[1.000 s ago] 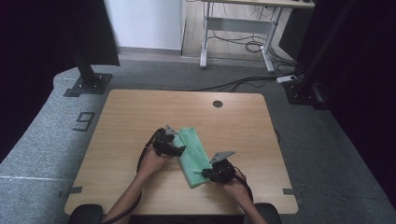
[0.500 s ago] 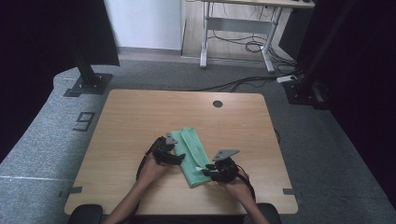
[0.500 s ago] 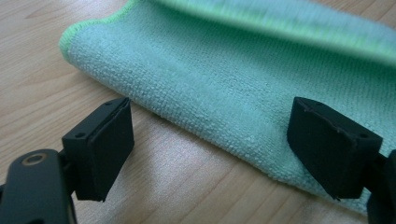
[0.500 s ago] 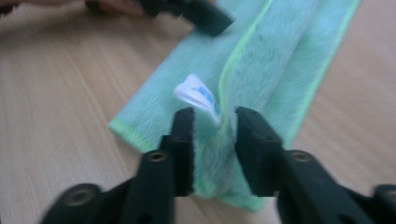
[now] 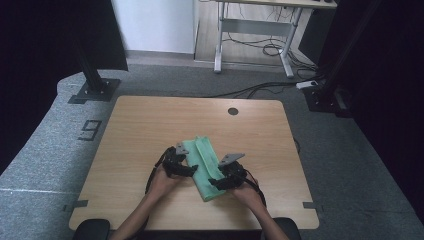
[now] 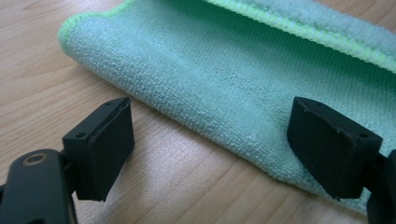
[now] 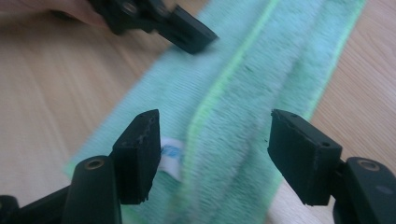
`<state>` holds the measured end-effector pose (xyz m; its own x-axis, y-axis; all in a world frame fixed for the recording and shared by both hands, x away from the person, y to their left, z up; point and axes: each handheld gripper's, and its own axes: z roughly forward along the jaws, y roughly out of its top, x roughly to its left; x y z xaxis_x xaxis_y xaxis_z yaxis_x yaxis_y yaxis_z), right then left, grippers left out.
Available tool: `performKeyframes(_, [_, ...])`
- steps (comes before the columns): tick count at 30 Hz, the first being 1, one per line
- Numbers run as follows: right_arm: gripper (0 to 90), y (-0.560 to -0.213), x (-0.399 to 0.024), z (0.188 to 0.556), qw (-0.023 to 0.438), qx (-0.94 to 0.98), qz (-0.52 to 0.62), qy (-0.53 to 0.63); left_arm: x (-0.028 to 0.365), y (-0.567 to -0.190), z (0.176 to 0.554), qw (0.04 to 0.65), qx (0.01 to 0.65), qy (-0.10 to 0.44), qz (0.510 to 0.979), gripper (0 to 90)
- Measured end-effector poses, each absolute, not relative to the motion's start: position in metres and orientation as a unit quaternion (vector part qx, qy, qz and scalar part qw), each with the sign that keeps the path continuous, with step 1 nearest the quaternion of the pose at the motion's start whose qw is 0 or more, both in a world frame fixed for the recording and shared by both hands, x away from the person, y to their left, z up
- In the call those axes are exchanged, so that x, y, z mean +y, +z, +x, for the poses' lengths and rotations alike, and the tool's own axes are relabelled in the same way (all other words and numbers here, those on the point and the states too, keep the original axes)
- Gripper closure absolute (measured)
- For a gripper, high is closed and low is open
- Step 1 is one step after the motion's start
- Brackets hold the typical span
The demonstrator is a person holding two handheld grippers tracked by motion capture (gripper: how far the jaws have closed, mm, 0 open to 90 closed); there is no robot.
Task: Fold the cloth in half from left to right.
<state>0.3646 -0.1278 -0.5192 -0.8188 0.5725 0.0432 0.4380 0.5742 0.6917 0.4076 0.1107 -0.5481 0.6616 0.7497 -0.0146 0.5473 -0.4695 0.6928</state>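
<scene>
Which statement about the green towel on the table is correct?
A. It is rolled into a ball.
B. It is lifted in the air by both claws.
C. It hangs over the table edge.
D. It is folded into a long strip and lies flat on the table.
D: the green towel lies flat on the table as a long folded strip, and both claws stand open over it.

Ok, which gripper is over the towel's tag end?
The right gripper: its view shows the white tag by its jaw; the left gripper faces the towel's plain folded edge.
</scene>
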Motion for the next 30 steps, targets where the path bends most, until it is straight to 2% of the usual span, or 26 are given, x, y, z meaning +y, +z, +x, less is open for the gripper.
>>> performKeyframes(17, [35.4,-0.529,-0.195,0.374,0.119,0.856,0.358,0.354,0.111,-0.548,0.408,0.344,0.385,0.145,0.844,15.0])
performKeyframes(30, [30.4,-0.529,-0.175,0.375,0.109,0.862,0.330,0.369,0.104,-0.542,0.395,0.339,0.362,0.172,0.851,14.9])
